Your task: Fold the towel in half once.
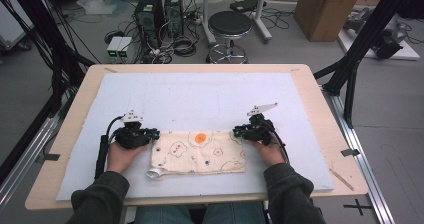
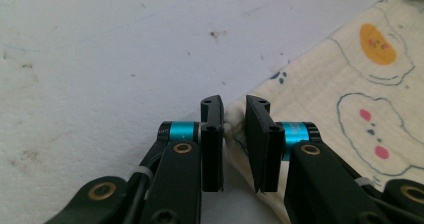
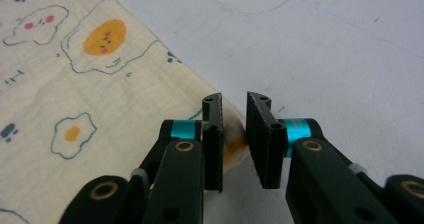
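Even, bright overhead light; soft, slightly blurry frames.

Your left gripper covers the cloth corner, so you can't tell if it touches. The cloth runs off the picture's edge.

No legible text, labels, brands or numbers anywhere. Cloth printed with pictures alone: fried eggs, paw prints, blush-cheeked faces. Cardboard box bears a dark mark, too small to read.
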Tool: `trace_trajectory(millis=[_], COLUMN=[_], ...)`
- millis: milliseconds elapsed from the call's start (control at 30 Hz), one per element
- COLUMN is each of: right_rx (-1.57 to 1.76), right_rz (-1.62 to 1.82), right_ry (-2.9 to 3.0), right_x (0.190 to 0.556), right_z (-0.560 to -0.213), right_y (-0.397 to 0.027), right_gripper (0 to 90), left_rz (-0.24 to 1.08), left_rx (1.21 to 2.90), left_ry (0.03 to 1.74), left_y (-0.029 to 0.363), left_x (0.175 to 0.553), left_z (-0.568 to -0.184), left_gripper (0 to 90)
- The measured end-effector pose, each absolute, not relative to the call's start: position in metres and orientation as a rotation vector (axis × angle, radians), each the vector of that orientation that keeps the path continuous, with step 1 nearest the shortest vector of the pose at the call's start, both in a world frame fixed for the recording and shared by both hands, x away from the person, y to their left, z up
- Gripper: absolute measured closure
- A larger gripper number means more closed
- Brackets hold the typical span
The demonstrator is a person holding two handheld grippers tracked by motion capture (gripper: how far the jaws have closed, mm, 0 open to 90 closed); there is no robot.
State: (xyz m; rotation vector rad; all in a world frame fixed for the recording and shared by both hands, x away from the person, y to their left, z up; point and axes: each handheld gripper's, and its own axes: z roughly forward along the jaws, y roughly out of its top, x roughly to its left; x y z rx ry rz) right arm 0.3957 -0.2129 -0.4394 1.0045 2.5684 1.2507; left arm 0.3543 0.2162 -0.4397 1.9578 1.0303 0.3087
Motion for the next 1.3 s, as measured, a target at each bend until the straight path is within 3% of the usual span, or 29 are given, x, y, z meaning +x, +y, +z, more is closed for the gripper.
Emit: trace_trajectory(millis=[333, 1000, 1300], right_rx=[0.988, 0.983, 0.968], right_rz=[1.343, 1.461, 1.480], right_ry=[2.533, 2.467, 2.469], right_x=[0.390, 0.379, 0.372], right_z=[-0.430, -0.416, -0.411], right_y=[-0.216, -0.225, -0.226], right_gripper=[58.3, 42.4, 39.3], left_rz=[0.308, 0.286, 0.298], left_rx=[1.918, 1.889, 1.874], left_ry=[0.982, 0.921, 0.907], left_y=[0.220, 0.223, 0.230], left_x=[0.349, 0.338, 0.331], left_z=[-0.432, -0.421, -0.414], left_gripper=[64.8, 55.1, 51.4])
